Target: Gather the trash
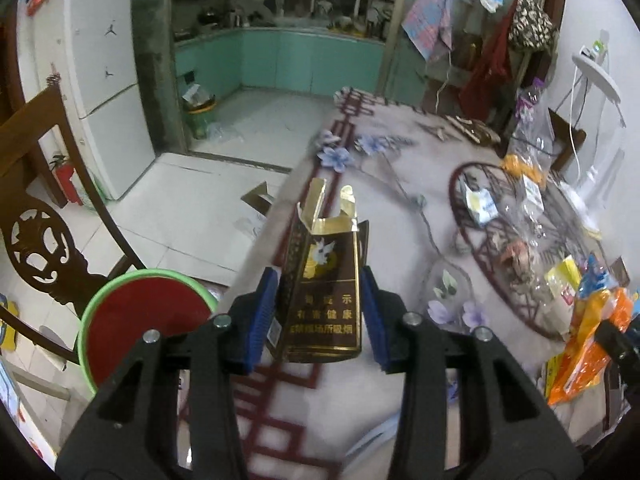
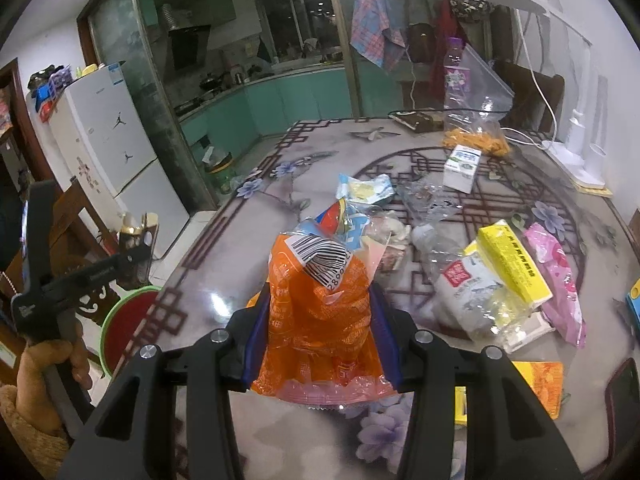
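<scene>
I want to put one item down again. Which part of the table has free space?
Free: the near-left table corner, left of the orange bag, and the flowered strip behind it. Crowded: the right side around the yellow box and pink packet.

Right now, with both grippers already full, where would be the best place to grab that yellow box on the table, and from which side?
Grip the yellow box across its narrow width, near the middle of its length, coming down from above. It lies long and slim atop the white pouch, tilted, with its long sides exposed. The pink packet crowds its right side, so lining the fingers up across the short span looks safest.
</scene>
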The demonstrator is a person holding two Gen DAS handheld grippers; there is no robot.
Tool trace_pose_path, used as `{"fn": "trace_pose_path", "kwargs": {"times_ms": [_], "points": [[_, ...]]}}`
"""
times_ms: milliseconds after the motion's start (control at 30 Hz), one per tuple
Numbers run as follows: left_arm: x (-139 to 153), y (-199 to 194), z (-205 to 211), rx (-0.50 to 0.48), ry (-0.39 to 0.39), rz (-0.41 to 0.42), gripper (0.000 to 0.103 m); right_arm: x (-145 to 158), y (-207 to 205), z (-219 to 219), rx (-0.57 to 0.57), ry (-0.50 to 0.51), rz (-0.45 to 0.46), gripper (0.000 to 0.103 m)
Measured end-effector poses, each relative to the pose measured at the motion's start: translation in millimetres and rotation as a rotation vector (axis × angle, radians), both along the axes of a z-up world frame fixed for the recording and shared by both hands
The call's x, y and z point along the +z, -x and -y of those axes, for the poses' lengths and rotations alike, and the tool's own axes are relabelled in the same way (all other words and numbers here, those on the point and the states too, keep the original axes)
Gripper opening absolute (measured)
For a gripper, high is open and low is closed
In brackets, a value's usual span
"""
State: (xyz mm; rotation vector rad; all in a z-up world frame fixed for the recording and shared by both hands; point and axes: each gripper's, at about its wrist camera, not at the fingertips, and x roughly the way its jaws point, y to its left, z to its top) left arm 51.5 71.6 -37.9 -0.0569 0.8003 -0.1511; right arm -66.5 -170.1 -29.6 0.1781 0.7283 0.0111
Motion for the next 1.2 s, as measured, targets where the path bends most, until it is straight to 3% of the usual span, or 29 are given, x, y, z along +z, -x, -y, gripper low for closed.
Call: {"fn": "trace_pose_path", "kwargs": {"times_ms": [233,500,1200], "points": [[17,12,-19,0.019,-0.014,0.077,0.04,3,-9,-33,0.053,0.031,0.01,0.045],[24,20,-45,0.05,0.007,0.109,0.041,6,-23,-73,0.115,0.059,0.019,0.045],[12,26,-133,0.23,0.028,0.098,0.041,9,-82,-181,0.304,0.041,0.077,0.045]]}}
